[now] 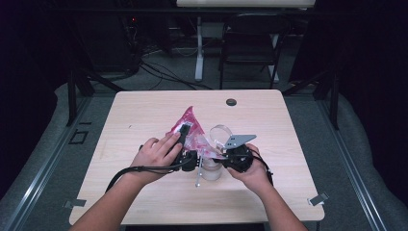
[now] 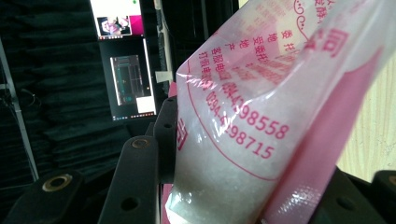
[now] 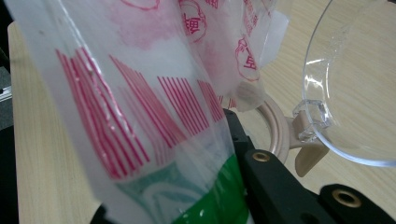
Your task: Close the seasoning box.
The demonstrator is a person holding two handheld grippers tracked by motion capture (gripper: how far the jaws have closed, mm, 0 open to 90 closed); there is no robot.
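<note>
Here both claws clamp the pink bag (image 1: 190, 130) over the table (image 1: 144, 110): left claw (image 1: 185, 131), right claw (image 1: 222, 156). Tilt slowly toward the jar (image 1: 211, 169) (lid (image 3: 355, 84) open).

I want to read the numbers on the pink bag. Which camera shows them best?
The left gripper view: the pink bag is close up, so its printed red digits are readable. The right gripper view shows red stripes and a green patch; the high view shows a small crumpled shape.

Recording lab – black curtains (image 1: 370, 72), monitor (image 2: 125, 60), lone wooden table (image 1: 144, 115)
</note>
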